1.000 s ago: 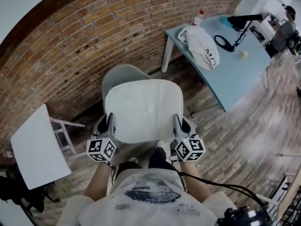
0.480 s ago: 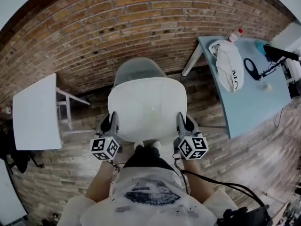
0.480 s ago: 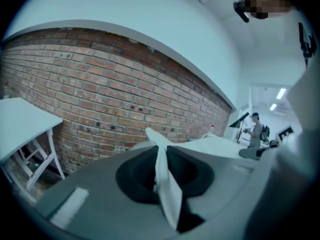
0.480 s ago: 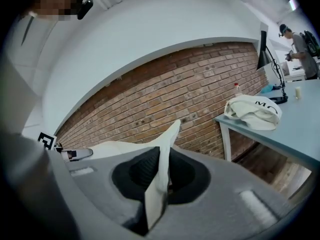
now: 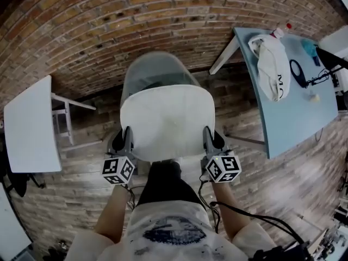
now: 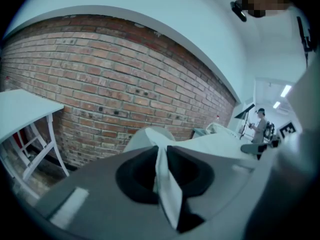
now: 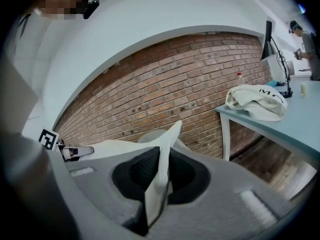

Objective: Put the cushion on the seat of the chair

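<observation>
**While both grippers pinch its near corners, the cushion hangs level over the chair**

Where the left gripper (image 6: pixel 162 171) brings its jaws nearly together, a thin fold of the white cushion (image 5: pixel 166 118) is clamped between the pads. The right gripper (image 7: pixel 161 176) is closed the same way on the cushion's other side edge, the fabric standing up in a narrow ridge between its pads. In the head view the two grippers sit at the cushion's near left and near right corners, and the cushion spreads flat between them, away from the person.

It covers the seat of the grey chair (image 5: pixel 155 69), whose curved back shows just beyond the cushion's far edge. Whether the cushion rests on the seat or is held just above it cannot be told.

A brick wall (image 5: pixel 136 20) runs behind the chair. A blue table (image 5: pixel 296 118) stands to the right, with a white bag (image 5: pixel 270 58) and a bottle (image 5: pixel 280 32) on it. A white table (image 5: pixel 30 124) stands to the left, on the wooden floor (image 5: pixel 283 200).
</observation>
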The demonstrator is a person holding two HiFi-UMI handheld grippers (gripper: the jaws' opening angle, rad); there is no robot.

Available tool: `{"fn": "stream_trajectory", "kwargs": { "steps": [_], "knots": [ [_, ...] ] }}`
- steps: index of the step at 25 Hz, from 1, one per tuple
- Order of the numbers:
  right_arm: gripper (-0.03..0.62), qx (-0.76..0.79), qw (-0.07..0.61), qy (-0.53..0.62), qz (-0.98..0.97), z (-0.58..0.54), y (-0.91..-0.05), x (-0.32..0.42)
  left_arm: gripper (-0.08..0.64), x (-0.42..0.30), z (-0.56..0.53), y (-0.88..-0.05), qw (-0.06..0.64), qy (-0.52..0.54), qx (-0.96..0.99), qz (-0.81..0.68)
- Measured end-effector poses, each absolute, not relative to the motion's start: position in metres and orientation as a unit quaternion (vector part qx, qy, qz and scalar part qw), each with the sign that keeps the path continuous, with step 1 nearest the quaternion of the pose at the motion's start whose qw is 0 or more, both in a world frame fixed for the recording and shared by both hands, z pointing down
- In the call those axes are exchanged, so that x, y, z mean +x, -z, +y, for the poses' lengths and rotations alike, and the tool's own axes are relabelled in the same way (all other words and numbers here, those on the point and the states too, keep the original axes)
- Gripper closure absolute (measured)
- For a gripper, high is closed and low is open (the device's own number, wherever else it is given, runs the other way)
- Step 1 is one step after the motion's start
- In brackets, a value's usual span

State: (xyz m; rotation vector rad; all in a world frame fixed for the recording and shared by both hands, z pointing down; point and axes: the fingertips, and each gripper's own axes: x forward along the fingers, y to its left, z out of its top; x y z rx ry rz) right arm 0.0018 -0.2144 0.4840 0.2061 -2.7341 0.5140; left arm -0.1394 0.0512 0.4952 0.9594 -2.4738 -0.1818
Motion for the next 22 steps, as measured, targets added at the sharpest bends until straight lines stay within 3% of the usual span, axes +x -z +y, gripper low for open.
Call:
{"fn": "stream_trajectory", "kwargs": {
  "steps": [22],
  "knots": [
    [0.551,0.054,0.258,-0.181,-0.948,-0.227,-0.728,-0.034,0.515,-0.157,0.048,-0.739,0.312,0.041,0.282,-0.906]
  ]
}}
